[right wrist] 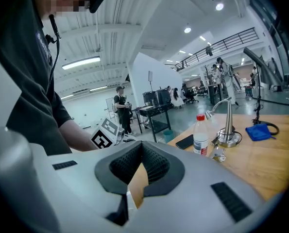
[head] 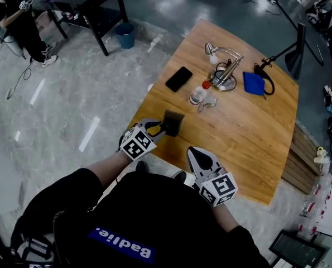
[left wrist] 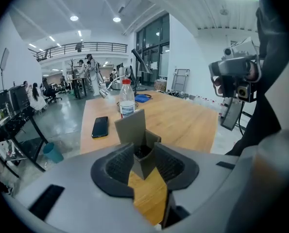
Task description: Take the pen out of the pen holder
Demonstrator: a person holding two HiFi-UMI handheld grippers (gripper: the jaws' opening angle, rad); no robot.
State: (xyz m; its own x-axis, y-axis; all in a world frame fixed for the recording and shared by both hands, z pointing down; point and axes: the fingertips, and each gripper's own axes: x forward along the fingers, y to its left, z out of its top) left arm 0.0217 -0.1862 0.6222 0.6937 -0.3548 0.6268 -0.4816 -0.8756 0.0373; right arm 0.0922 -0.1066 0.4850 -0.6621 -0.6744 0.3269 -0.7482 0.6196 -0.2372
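A grey square pen holder stands near the left edge of the wooden table. In the left gripper view the pen holder is right at the jaws, one lower corner between the pads. I see no pen in its dark inside. My left gripper is open around that corner, and I cannot tell whether the pads touch it. My right gripper hovers at the table's near edge, pads together, nothing in it.
Farther along the table lie a black phone, a clear bottle with a red cap, a metal desk lamp and a blue cloth. A blue bin and a black bench stand on the floor beyond.
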